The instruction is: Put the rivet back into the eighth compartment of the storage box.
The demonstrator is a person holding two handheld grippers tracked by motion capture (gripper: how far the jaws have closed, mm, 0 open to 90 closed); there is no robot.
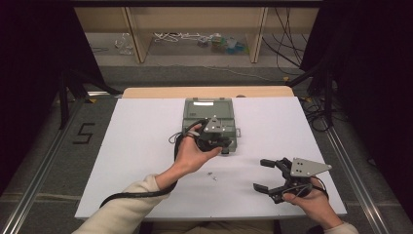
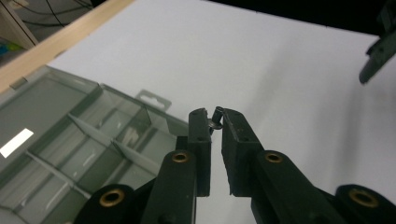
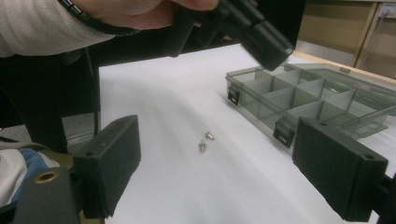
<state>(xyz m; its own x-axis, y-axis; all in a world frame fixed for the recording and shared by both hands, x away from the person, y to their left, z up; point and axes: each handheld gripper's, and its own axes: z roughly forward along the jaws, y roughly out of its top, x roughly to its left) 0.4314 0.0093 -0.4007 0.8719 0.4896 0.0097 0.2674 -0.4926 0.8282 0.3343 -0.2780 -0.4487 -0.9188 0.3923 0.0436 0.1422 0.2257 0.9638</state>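
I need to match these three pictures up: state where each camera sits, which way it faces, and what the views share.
High view: above the person's side, looking forward and down at the table; forearms, left gripper, right gripper.
Left gripper view: on the left gripper, along jaws pinching a small screw, toward the compartment box.
Right gripper view: on the right gripper, open jaws, facing two loose screws.
Shared: the box, in all three.

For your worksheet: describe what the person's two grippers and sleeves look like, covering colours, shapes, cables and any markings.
Both the left gripper and the right gripper are black with two blocky jaws. Brass-coloured pivots show at the jaw bases in the gripper views. Each carries a grey three-cornered plate dotted with small holes. A black cable trails along the left forearm. The sleeves are cream. No lettering is legible.
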